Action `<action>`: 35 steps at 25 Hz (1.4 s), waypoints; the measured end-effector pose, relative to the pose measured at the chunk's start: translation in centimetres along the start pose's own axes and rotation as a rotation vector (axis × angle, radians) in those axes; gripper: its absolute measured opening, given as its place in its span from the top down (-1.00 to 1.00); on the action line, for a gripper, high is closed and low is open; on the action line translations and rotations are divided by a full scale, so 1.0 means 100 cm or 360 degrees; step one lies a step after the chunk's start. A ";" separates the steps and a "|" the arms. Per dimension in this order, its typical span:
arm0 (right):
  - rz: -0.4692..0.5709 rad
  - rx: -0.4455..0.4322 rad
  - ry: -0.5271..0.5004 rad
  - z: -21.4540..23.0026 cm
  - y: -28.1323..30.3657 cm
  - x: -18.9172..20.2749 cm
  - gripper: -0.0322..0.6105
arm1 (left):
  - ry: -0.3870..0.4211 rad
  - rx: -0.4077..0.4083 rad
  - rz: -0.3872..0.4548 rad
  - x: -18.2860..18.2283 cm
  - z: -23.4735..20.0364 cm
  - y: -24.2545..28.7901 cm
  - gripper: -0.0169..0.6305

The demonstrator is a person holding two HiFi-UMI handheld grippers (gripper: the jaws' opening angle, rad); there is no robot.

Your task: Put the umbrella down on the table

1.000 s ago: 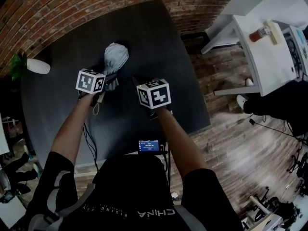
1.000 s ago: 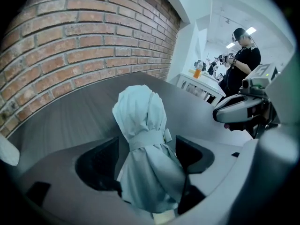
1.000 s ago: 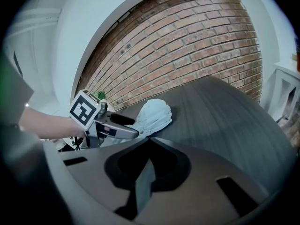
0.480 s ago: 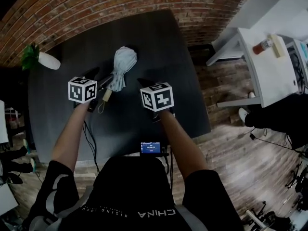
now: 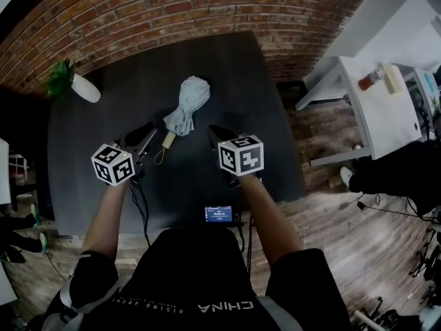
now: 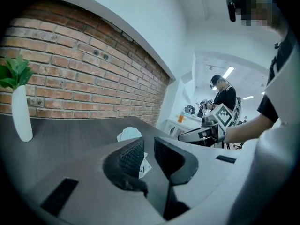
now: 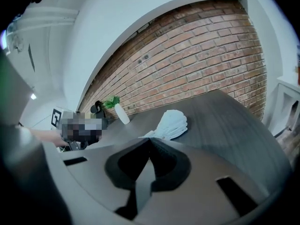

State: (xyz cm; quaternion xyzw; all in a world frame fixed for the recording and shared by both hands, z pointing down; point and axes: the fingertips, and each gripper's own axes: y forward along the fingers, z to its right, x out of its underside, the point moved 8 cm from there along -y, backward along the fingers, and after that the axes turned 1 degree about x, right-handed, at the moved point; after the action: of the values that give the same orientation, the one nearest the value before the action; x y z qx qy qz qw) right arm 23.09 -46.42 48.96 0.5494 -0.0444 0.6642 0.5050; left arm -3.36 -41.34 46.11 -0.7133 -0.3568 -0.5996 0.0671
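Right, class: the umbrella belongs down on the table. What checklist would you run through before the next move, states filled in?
1. Umbrella lying on the table: ok.
2. Left gripper off the umbrella; its jaws have just been closing, nothing between them: ok.
3. Right gripper jaws together, empty: ok.
4. Umbrella apart from the vase: ok.
5. Canopy strap fastened: cannot tell.

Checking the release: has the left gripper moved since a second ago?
Yes. The left gripper has drawn back from the umbrella on the table, toward the person; its jaws have just been closing, with nothing between them.
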 end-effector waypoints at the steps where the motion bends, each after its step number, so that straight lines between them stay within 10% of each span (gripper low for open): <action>1: 0.0021 0.0005 0.0001 -0.006 -0.004 0.000 0.88 | -0.0008 0.0007 0.0029 0.003 0.002 -0.009 0.78; 14: 0.0192 0.0093 0.0109 -0.091 -0.041 0.048 0.88 | -0.0166 0.0170 0.0292 0.053 0.025 -0.114 0.94; 35: 0.0261 0.0214 0.0114 -0.152 -0.070 0.096 0.88 | -0.0089 0.0514 0.0264 0.094 0.086 -0.149 0.94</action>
State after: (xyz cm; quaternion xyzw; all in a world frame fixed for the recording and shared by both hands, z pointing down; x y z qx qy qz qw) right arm 18.81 -27.71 46.99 0.5525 -0.0266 0.7239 0.4123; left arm -4.96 -21.87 47.38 -0.7365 -0.3901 -0.5069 0.2201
